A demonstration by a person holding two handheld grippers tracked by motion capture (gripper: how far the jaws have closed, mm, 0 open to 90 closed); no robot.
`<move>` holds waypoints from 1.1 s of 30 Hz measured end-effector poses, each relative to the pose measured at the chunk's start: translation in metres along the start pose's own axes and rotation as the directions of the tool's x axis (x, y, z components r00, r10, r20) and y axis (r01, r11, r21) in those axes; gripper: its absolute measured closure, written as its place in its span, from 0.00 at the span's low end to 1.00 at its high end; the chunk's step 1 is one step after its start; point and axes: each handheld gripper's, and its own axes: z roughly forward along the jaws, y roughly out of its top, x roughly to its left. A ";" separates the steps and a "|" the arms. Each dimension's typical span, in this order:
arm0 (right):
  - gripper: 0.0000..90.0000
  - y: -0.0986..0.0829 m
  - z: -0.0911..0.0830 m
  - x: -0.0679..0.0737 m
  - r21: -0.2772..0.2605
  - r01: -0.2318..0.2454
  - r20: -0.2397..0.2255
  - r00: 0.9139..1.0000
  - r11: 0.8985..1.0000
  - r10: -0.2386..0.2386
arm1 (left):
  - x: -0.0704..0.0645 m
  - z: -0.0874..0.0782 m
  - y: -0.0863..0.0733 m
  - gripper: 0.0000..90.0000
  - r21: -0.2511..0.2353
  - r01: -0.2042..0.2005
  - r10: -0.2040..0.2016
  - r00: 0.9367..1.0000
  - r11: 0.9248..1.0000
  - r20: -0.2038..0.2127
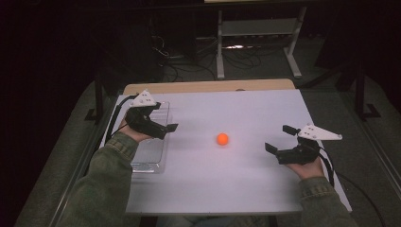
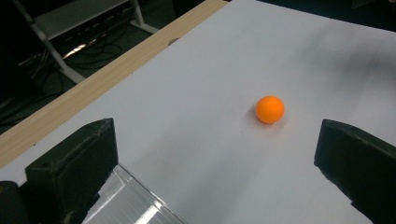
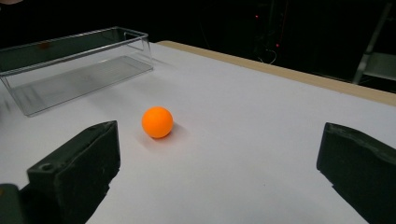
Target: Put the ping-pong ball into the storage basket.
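One orange ball (image 1: 222, 138) | mid-table, loose, between left gripper (image 1: 166, 124) over clear tray (image 1: 150, 163) and right gripper (image 1: 280, 140) | both spread wide, empty | step: approach | next: close in on ball, likely right.

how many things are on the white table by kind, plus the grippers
orange ball: 1
clear plastic tray: 1
grippers: 2, left gripper and right gripper, both open and empty
total: 4

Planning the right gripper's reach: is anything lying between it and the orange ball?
Nothing: bare white table between the right gripper and orange ball, as the high view shows.
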 end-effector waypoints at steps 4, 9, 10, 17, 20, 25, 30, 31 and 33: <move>0.00 0.000 0.000 0.000 0.000 0.005 0.002 1.000 1.000 -0.005 | -0.001 0.004 0.003 0.00 0.013 -0.016 0.016 1.000 1.000 0.011; 0.00 0.000 0.001 0.001 0.006 0.004 0.001 1.000 1.000 -0.004 | -0.001 0.009 0.010 0.00 0.017 -0.022 0.021 1.000 1.000 0.020; 0.00 0.000 0.001 0.001 0.006 0.003 0.001 1.000 1.000 -0.003 | -0.001 0.011 0.011 0.00 0.019 -0.026 0.025 0.999 0.999 0.024; 0.00 0.000 0.000 0.000 0.003 0.004 0.004 1.000 1.000 -0.004 | -0.011 0.024 0.016 0.00 0.037 -0.051 0.049 0.997 0.998 0.051; 0.00 0.000 -0.001 0.001 0.003 0.005 0.006 1.000 1.000 -0.005 | -0.013 0.027 0.020 0.00 0.044 -0.060 0.058 0.997 0.997 0.057; 0.00 0.000 -0.002 0.001 0.003 0.008 0.006 1.000 1.000 -0.008 | -0.015 0.029 0.025 0.00 0.048 -0.075 0.072 0.996 0.996 0.058; 0.00 0.000 -0.002 0.000 -0.004 0.006 0.008 1.000 1.000 -0.006 | -0.015 0.033 0.029 0.00 0.048 -0.077 0.074 0.996 0.996 0.055; 0.00 0.000 -0.002 0.000 -0.004 0.006 0.008 1.000 1.000 -0.006 | -0.015 0.034 0.029 0.00 0.052 -0.077 0.074 0.996 0.996 0.056; 0.00 0.000 -0.002 0.001 -0.003 0.006 0.007 1.000 1.000 -0.006 | -0.015 0.036 0.030 0.00 0.059 -0.080 0.077 0.995 0.995 0.058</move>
